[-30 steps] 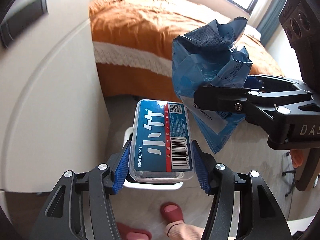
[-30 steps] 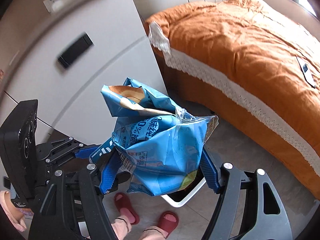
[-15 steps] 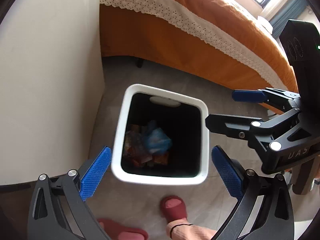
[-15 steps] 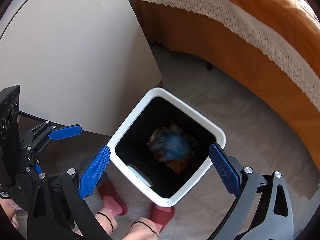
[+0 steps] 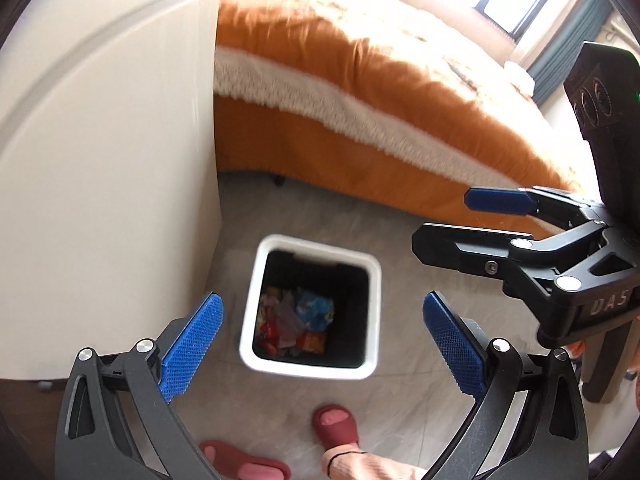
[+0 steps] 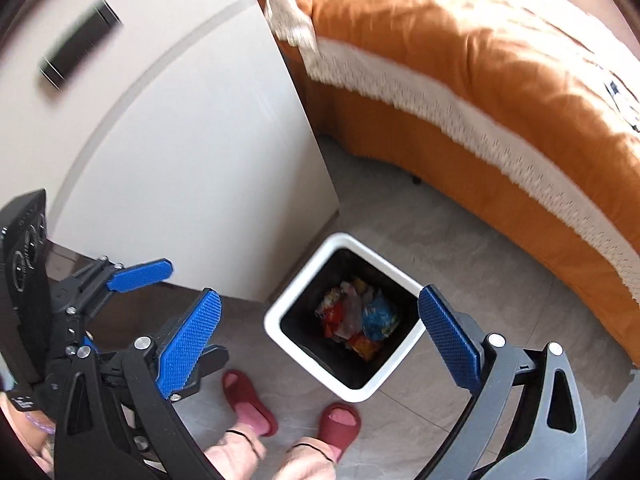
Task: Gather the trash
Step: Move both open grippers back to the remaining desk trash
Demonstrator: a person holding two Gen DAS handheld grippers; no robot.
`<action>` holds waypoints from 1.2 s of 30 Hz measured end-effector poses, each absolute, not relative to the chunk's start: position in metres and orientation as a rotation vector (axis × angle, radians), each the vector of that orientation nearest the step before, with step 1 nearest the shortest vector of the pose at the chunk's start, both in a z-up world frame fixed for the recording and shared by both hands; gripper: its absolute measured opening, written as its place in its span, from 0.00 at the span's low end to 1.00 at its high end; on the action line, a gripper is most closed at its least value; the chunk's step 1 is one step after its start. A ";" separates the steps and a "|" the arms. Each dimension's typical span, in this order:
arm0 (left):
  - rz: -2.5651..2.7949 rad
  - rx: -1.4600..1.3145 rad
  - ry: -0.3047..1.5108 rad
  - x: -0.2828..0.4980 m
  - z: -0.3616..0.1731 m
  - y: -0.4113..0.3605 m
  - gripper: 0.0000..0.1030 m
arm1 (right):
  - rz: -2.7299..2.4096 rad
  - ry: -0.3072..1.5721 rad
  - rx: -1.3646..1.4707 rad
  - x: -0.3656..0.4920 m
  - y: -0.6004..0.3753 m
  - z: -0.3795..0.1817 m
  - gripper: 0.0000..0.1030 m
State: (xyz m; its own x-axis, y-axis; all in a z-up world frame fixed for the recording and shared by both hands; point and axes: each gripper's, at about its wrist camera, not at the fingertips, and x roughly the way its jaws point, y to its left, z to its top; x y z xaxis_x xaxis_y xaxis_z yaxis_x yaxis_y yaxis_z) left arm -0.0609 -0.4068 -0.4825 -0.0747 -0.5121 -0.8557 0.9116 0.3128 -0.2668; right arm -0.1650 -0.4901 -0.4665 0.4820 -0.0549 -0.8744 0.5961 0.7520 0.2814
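A white square bin (image 5: 372, 276) (image 6: 280, 312) with a black inside stands on the grey floor below both grippers. Crumpled wrappers lie at its bottom, among them a blue bag (image 5: 316, 310) (image 6: 378, 318) and red and orange packets (image 5: 276, 330). My left gripper (image 5: 322, 344) hangs above the bin, jaws wide open, nothing between its blue pads. My right gripper (image 6: 320, 334) is likewise open and empty over the bin. In the left wrist view the right gripper (image 5: 460, 216) shows at the right edge; in the right wrist view the left gripper (image 6: 176, 284) shows at the left.
A white cabinet (image 5: 112, 184) (image 6: 192, 152) stands just left of the bin. A bed with an orange cover (image 5: 380, 92) (image 6: 480, 80) runs behind it. A person's feet in red slippers (image 5: 336, 426) (image 6: 340, 420) stand close in front of the bin.
A second ago the left gripper held a clear box with a blue label and the right held a blue bag. Both jaws opened, the items fell into the bin, and both grippers now hang empty.
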 end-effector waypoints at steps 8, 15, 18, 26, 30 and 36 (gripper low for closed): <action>-1.257 0.351 0.996 -0.064 -0.363 -0.393 0.95 | -0.448 0.890 0.536 -0.172 -0.483 -0.357 0.96; -1.188 0.272 0.886 -0.057 -0.264 -0.361 0.95 | -0.387 0.772 0.420 -0.153 -0.467 -0.261 0.96; -1.151 0.251 0.831 -0.051 -0.232 -0.344 0.95 | -0.342 0.708 0.356 -0.138 -0.451 -0.224 0.96; -0.980 0.187 0.720 -0.012 -0.162 -0.277 0.95 | -0.164 0.588 0.240 -0.082 -0.397 -0.145 0.96; -0.884 0.174 0.668 0.011 -0.136 -0.241 0.95 | -0.072 0.550 0.202 -0.051 -0.369 -0.120 0.96; -0.745 0.168 0.612 0.043 -0.111 -0.190 0.95 | 0.034 0.532 0.170 0.000 -0.332 -0.097 0.96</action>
